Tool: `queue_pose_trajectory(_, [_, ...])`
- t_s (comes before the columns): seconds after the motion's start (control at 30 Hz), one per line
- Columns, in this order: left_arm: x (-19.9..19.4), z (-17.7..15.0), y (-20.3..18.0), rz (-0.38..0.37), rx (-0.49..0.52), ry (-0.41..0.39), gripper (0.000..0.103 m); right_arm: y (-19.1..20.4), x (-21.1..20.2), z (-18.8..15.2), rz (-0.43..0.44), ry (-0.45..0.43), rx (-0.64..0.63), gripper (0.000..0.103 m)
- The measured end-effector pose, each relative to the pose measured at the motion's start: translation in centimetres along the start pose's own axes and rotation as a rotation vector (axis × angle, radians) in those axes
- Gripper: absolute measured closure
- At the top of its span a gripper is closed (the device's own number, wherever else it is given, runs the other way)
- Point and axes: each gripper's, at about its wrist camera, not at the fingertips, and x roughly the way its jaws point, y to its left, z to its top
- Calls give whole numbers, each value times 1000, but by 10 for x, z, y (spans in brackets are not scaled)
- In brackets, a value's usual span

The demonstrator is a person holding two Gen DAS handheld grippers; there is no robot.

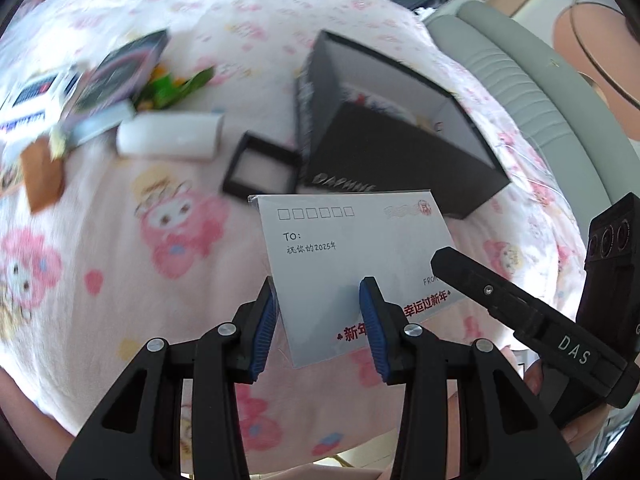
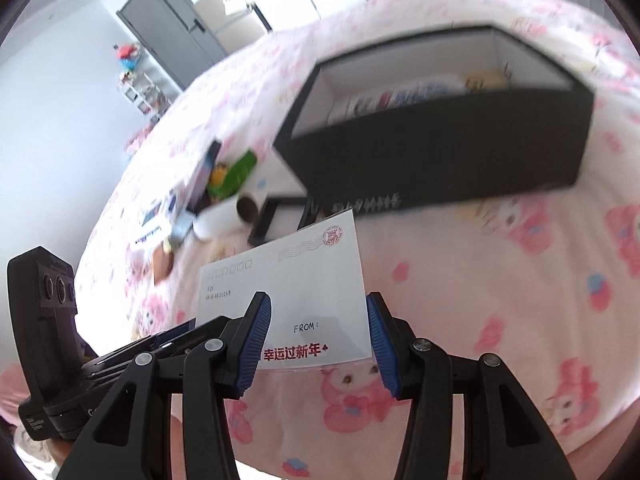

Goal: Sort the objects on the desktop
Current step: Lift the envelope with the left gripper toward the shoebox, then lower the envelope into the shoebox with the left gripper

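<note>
Leftmost, a heap lies on the pink cartoon-print cloth (image 1: 120,280) covering the desk: card packs (image 1: 28,108), a dark booklet (image 1: 120,76), green wrapper (image 1: 176,84), brown card (image 1: 42,180), white roll (image 1: 170,136), small black frame (image 1: 260,168).

Centre: white envelope card (image 1: 352,264), printed "TO:" and "FROM", lifted off the cloth.
- Left tool (image 1: 318,320): jaws parted, one pad at the card's left edge; grip uncertain.
- Right tool (image 2: 316,336): jaws spread either side of the card's lower right; grip likewise uncertain.

Right: open black box (image 1: 400,152), already holding some printed items.

Progress, judged: partly sorted; the heap and card remain outside.

Clearance: open cloth between card and box; box's near wall stands high.
</note>
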Motion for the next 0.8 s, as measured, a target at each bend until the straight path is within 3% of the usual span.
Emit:
queue_pose_trajectory(0.37, [7,51,-72,-41,124,-50,63,-27,-50,39,-46,-128,17,58])
queue_pose_trajectory(0.63, [21,91,-125,-36,214,-89,63,-56,-46,92,-61,-155,27,58])
queue_pose_trajectory(0.8, [52,131,-140,-20,229,-89,63,-75,-42,126,-69,-169,34,58])
